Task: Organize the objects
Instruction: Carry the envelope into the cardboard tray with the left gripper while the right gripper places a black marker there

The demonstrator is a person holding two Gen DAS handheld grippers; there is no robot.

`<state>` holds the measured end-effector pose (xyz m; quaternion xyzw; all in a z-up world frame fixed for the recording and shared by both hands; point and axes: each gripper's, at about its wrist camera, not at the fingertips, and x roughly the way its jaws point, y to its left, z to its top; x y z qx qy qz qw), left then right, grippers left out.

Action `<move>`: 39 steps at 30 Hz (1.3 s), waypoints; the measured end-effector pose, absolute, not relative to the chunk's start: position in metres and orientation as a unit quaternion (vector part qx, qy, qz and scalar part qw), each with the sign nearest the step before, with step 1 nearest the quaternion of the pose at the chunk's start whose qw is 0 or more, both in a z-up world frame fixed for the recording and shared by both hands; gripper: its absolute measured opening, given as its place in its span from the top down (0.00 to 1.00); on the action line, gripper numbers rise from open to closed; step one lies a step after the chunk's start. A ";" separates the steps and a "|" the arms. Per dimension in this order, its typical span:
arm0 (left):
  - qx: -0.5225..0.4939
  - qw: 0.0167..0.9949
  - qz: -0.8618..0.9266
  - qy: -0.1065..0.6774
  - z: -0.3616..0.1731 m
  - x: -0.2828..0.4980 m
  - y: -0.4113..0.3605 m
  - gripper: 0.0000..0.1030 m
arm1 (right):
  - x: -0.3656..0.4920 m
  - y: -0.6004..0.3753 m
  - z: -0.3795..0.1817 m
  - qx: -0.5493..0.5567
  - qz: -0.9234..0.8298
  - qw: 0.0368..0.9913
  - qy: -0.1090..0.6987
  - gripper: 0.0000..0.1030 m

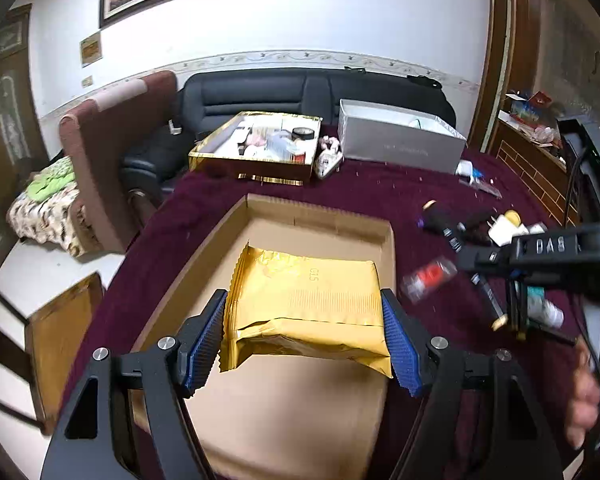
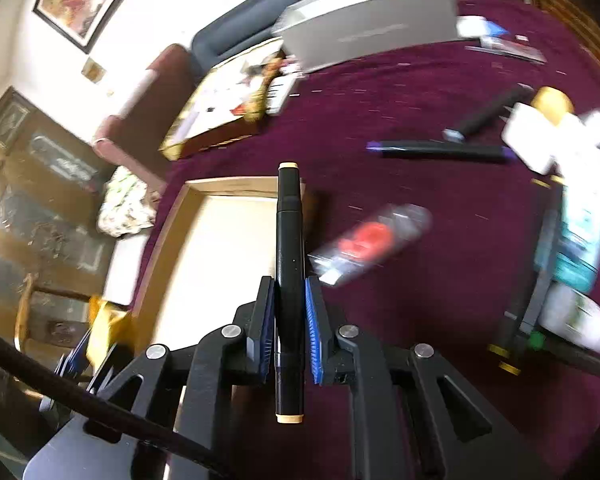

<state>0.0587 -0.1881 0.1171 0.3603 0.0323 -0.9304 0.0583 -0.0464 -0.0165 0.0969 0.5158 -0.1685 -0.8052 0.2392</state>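
From the left wrist, the left gripper (image 1: 304,340) has its blue pads pressed on both sides of a puffy gold packet (image 1: 306,304), crinkled at its near edge, held above the shallow cardboard tray (image 1: 320,220) on the maroon cloth (image 1: 360,188); from the right wrist, the right gripper (image 2: 290,320) is clamped tight on a black marker (image 2: 289,264) with cream end caps, pointing towards the tray's corner (image 2: 204,186); a blurred red-labelled packet (image 2: 372,240) lies just beside it.

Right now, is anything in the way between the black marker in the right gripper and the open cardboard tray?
Nothing visible blocks it. The right gripper holds the black marker above the maroon cloth at the cardboard tray's edge. The gold packet, between the left gripper's fingers, sits over the tray's other part.
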 end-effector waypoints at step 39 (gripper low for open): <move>0.428 0.101 -0.864 0.244 0.014 0.009 -0.272 0.33 | -0.036 -0.068 0.080 0.505 -0.809 0.274 -0.122 0.61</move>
